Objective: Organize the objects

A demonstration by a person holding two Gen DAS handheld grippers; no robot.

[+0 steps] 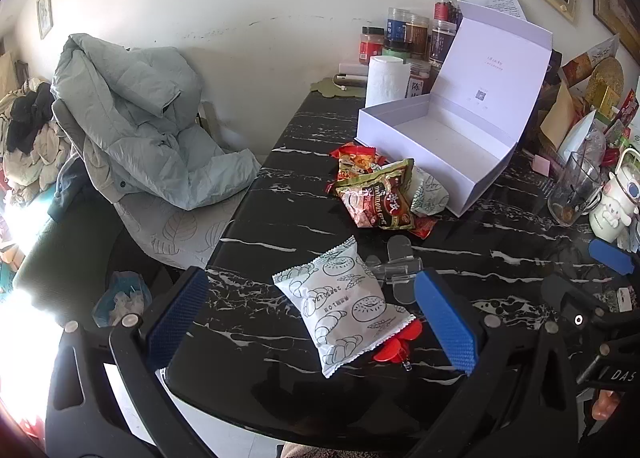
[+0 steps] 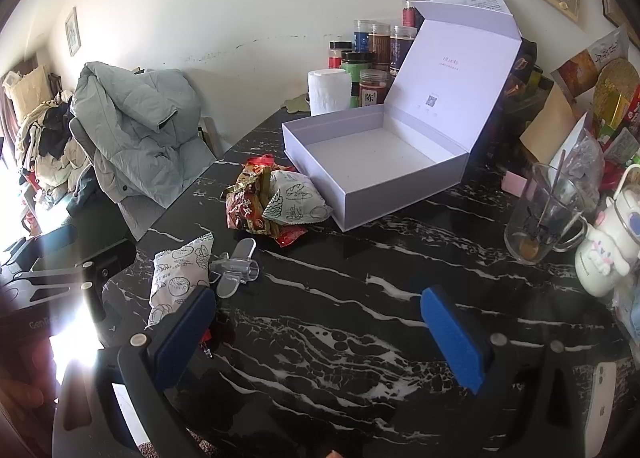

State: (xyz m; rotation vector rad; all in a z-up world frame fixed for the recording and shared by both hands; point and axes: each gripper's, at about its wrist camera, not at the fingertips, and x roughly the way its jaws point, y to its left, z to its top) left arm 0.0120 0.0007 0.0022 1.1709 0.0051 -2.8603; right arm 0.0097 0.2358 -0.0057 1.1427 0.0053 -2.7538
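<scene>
A white snack packet (image 1: 345, 305) printed with bread drawings lies on the black marble table (image 1: 280, 194), partly over a red clip (image 1: 396, 346). My left gripper (image 1: 316, 322) stands open above it, blue pads on either side. A clear plastic clip (image 1: 396, 270) lies just beyond. Further back sits a pile of snack packets (image 1: 376, 190) beside an open white box (image 1: 440, 138), which is empty. In the right wrist view my right gripper (image 2: 320, 342) is open over bare table, with the white packet (image 2: 178, 278), the clear clip (image 2: 236, 266), the pile (image 2: 272, 202) and the box (image 2: 372, 162) ahead.
Jars (image 1: 416, 34) and a paper roll (image 1: 386, 80) stand behind the box. A glass mug (image 2: 540, 214) and a white figurine cup (image 2: 608, 250) sit at the right among bags. A chair with a grey jacket (image 1: 136, 118) is left of the table.
</scene>
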